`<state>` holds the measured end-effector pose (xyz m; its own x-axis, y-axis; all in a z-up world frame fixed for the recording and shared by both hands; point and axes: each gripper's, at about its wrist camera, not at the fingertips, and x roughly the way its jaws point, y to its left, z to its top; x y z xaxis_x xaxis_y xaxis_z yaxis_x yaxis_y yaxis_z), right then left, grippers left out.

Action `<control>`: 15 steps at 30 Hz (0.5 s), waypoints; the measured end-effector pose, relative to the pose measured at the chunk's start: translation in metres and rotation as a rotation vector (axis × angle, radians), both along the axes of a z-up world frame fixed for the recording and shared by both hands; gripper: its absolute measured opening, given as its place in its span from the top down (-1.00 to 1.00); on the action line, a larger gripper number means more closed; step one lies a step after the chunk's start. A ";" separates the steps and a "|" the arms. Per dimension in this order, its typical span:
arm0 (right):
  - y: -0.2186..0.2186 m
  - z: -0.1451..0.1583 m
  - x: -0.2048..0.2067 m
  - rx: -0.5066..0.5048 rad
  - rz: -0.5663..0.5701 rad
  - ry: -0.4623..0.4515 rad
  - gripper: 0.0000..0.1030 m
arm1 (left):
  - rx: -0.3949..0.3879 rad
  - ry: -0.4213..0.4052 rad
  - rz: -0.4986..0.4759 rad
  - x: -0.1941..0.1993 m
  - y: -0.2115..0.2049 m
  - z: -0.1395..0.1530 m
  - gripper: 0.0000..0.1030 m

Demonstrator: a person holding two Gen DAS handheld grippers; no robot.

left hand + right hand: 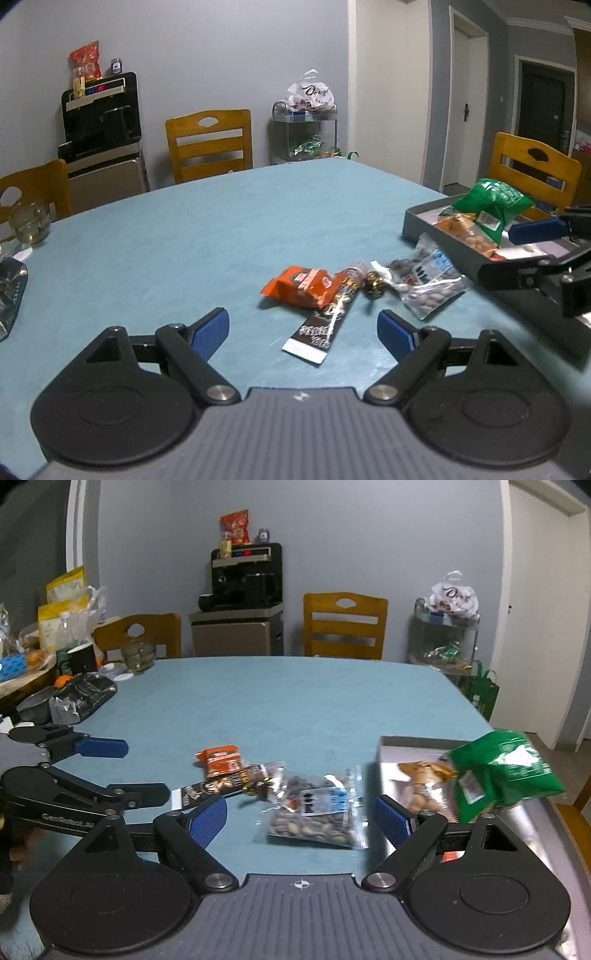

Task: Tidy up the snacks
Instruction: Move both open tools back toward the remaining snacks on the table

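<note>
A grey tray [443, 242] sits at the table's right and holds a green bag [493, 203] and a clear pack of orange snacks [465, 230]. Loose on the blue table lie an orange packet [301, 286], a dark brown sachet [325, 328], a gold candy [373, 286] and a clear bag of nuts [428, 286]. My left gripper [303, 330] is open and empty, just short of the sachet. My right gripper [301, 818] is open and empty, near the nut bag [317, 814], with the tray [384, 753] and green bag [502, 771] to its right.
Wooden chairs [208, 144] stand around the table. A glass bowl [29, 221] and a dark foil bag [9, 291] lie at the left edge. Cups, bags and a bowl [33, 705] crowd the far left. A dispenser [243, 602] and cart [443, 635] stand by the wall.
</note>
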<state>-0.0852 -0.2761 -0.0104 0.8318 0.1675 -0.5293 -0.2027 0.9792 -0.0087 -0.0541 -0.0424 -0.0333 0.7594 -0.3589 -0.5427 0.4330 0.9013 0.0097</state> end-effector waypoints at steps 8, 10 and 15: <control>0.019 -0.021 0.011 -0.007 0.009 0.050 -0.69 | 0.028 0.015 0.033 0.012 -0.003 -0.015 -0.71; 0.023 -0.026 0.017 -0.006 0.000 0.060 -0.69 | 0.031 0.021 0.032 0.013 -0.004 -0.020 -0.71; 0.027 -0.035 0.035 -0.032 -0.061 0.065 -0.69 | 0.036 0.017 0.022 0.016 -0.007 -0.024 -0.71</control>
